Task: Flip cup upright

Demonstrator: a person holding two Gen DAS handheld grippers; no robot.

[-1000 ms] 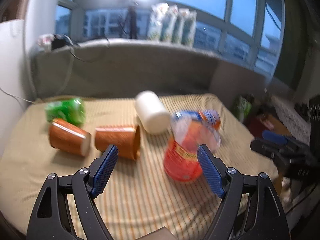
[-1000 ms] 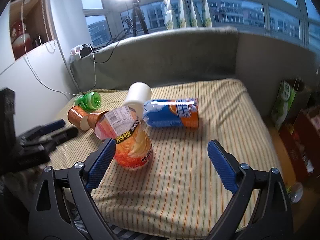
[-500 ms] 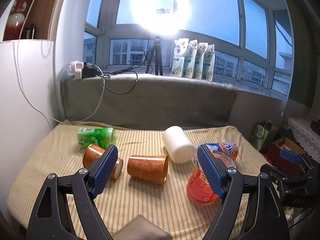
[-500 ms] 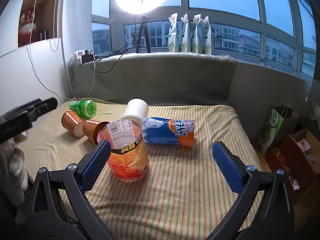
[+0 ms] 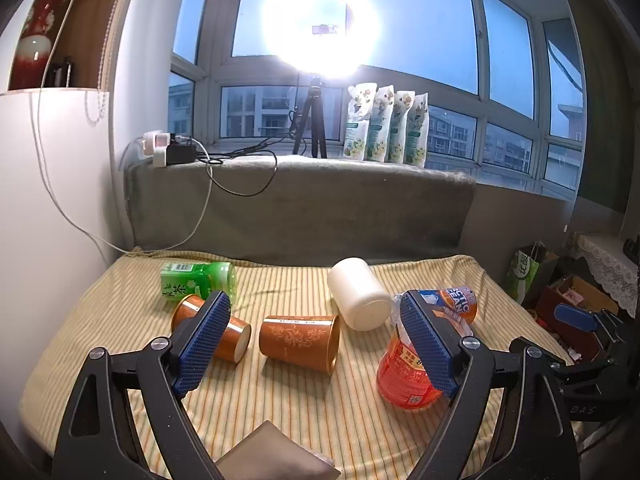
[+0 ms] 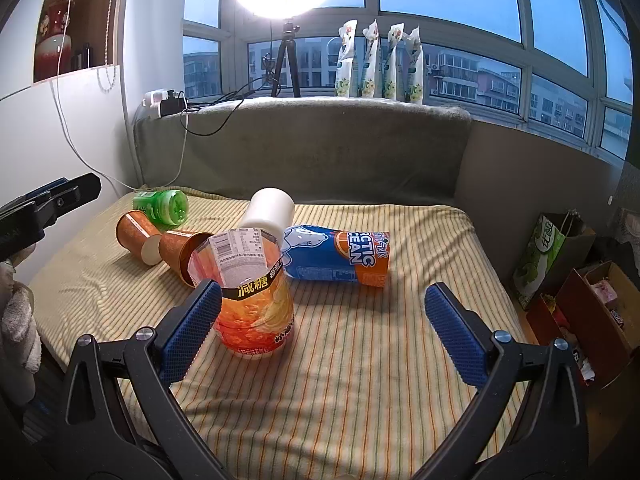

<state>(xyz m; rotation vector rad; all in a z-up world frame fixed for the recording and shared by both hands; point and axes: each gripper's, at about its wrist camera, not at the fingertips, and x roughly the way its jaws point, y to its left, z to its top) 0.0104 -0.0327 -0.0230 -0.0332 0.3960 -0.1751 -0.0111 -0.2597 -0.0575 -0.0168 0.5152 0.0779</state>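
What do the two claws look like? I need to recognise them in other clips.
Both match: the left claw and right claw each have two black plastic arms with triangular cut-outs and silver screw heads, ending in blue pads with a fine gridded texture. No cables, sleeves or hands show. Faint embossed lettering marks the right one's body, unreadable here.

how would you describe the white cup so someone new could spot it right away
On the striped yellow cloth in front of the grey cushioned ledge, look at the cluster of toppled containers. The white cup lies on its side toward the back, next to the blue and orange bottle. It alone is plain white and unlabelled.
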